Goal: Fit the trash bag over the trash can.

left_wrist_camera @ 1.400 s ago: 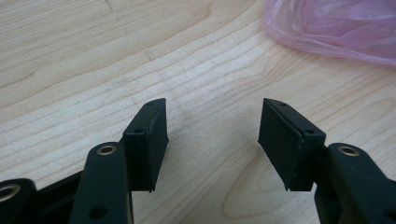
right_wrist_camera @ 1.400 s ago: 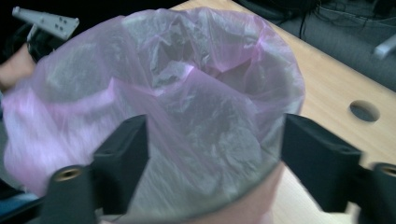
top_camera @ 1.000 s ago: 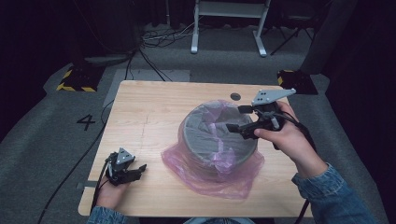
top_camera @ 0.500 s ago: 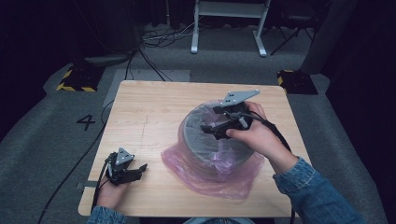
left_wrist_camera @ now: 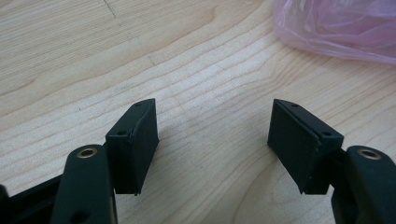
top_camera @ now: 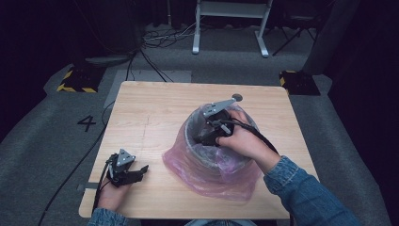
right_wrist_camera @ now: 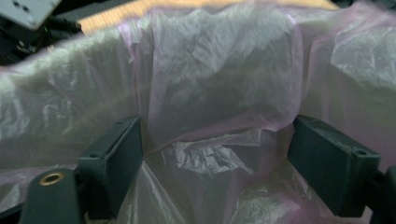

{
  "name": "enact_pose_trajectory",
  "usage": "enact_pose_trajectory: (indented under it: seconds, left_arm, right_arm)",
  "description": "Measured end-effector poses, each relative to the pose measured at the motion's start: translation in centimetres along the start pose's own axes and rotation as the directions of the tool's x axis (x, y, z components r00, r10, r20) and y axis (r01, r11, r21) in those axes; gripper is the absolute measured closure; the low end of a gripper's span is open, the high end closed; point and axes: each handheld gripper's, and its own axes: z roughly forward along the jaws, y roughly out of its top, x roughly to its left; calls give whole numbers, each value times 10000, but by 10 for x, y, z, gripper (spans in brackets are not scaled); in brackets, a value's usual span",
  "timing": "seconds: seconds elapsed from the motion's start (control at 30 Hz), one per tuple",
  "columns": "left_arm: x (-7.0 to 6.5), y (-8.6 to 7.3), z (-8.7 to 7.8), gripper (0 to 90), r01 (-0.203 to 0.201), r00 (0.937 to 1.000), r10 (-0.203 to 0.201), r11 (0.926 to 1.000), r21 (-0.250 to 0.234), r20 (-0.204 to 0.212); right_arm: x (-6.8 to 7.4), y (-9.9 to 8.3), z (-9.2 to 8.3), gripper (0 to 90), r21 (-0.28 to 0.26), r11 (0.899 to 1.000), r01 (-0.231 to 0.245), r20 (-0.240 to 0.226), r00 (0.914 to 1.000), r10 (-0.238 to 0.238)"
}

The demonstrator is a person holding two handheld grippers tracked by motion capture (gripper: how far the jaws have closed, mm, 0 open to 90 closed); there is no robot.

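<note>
the right gripper (top_camera: 207, 137) is down inside the round grey bin (top_camera: 188, 136) that stands on the pale wooden table (top_camera: 141, 108), right of its centre, with the thin pink plastic bag liner (top_camera: 207, 181) draped over the bin's rim and pooled on the wood around it. in the right gripper view its jaws stand wide apart, the crinkled pink film (right_wrist_camera: 219, 93) hanging between and behind them with neither pad pressing on it. the left gripper (top_camera: 134, 173) rests near the table's front left edge, well apart from the bin; its jaws are spread with bare wood between them, and they have just been opening a little wider.

the likely job is tucking the liner down into the bin. the risk, as i judge it, is that the film is loose and slippery: a push or a pinch could drag the draped edge off the rim and pull the whole liner inward, or a jaw corner could snag and tear it. with the left gripper far away, nothing steadies the bin, so a sideways tug may slide or tip it.

against the earlier high views, the right hand has come from the bin's far right rim, inward and down into the opening, while the left hand lies in the same spot.
</note>
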Motion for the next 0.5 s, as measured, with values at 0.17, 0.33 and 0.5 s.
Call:
enact_pose_trajectory:
  seconds: [0.17,0.33,0.5]
  left_arm:
    - [0,0,0,330,2,10000,-2,10000,20,-3]
    - [0,0,0,329,0,10000,0,10000,45,6]
    - [0,1,0,328,-10,10000,10,10000,51,6]
  right_arm:
    - [1,-4,11,234,482,9986,-236,-41,9997,238]
    - [-2,-9,20,253,1128,9936,-88,-176,9998,109]
    - [-5,-13,28,253,1661,9861,-66,-206,9997,101]
